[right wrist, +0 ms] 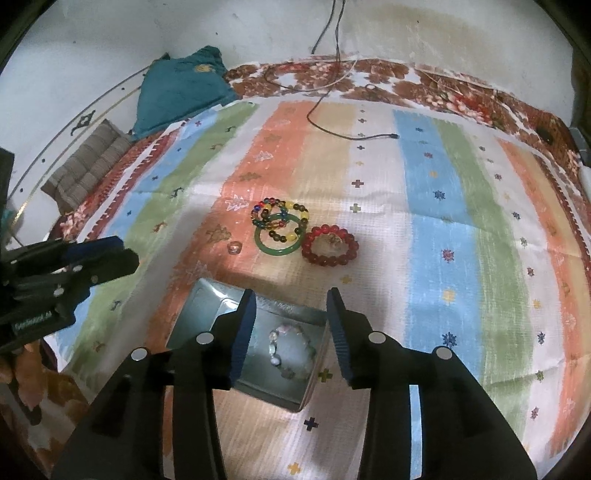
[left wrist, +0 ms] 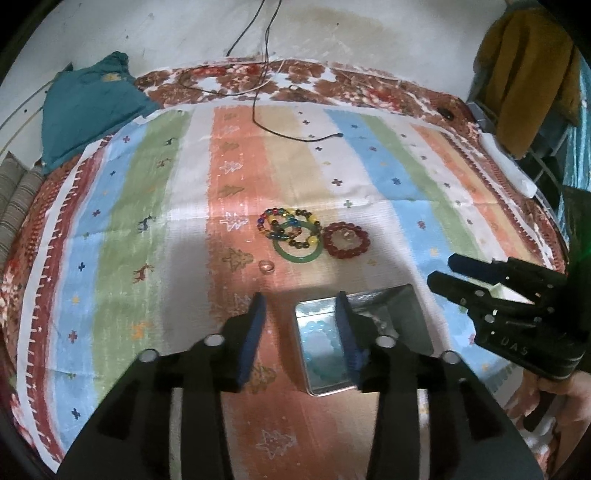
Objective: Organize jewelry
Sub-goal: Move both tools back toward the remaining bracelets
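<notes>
Right wrist view: tin with bracelet lies between the spread right tool fingers.

A bed with a red-brown floral sheet fills the view; a striped cloth in blue, green, orange and white bands lies spread over it. A stained white wall stands behind the bed. A teal pillow leans at the far left corner, with a grey striped cushion beside it. A black cable hangs down the wall onto the cloth. A mustard garment hangs at the right.
</notes>
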`<state>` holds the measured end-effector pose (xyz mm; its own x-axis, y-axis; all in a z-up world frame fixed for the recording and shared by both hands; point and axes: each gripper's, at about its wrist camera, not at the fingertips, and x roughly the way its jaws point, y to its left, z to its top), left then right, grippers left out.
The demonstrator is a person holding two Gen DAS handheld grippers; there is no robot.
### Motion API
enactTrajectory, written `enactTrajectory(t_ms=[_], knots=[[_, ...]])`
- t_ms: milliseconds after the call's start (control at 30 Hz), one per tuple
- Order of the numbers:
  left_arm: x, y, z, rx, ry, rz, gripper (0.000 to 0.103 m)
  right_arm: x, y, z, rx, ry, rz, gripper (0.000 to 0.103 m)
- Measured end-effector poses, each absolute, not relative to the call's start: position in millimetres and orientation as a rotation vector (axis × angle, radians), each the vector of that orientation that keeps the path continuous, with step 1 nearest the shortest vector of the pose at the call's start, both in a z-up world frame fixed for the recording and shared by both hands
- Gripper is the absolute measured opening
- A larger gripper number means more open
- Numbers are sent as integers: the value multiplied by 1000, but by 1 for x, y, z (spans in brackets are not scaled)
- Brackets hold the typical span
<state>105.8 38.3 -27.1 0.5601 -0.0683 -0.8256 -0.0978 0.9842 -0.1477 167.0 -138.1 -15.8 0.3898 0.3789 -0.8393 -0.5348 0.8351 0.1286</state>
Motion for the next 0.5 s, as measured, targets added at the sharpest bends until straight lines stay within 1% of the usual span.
enactTrajectory(t_ms=[167,400,500], knots=[[119,45,-33,-183,1000,42,49,178,-133,-19,-186,1019,574,52],[145,60,-42,-180,1022,109,50,197,-130,-21,-200,1013,551,65],[158,65,-47,-173,1029,133,51,208,-128,-23,-200,1017,543,66]])
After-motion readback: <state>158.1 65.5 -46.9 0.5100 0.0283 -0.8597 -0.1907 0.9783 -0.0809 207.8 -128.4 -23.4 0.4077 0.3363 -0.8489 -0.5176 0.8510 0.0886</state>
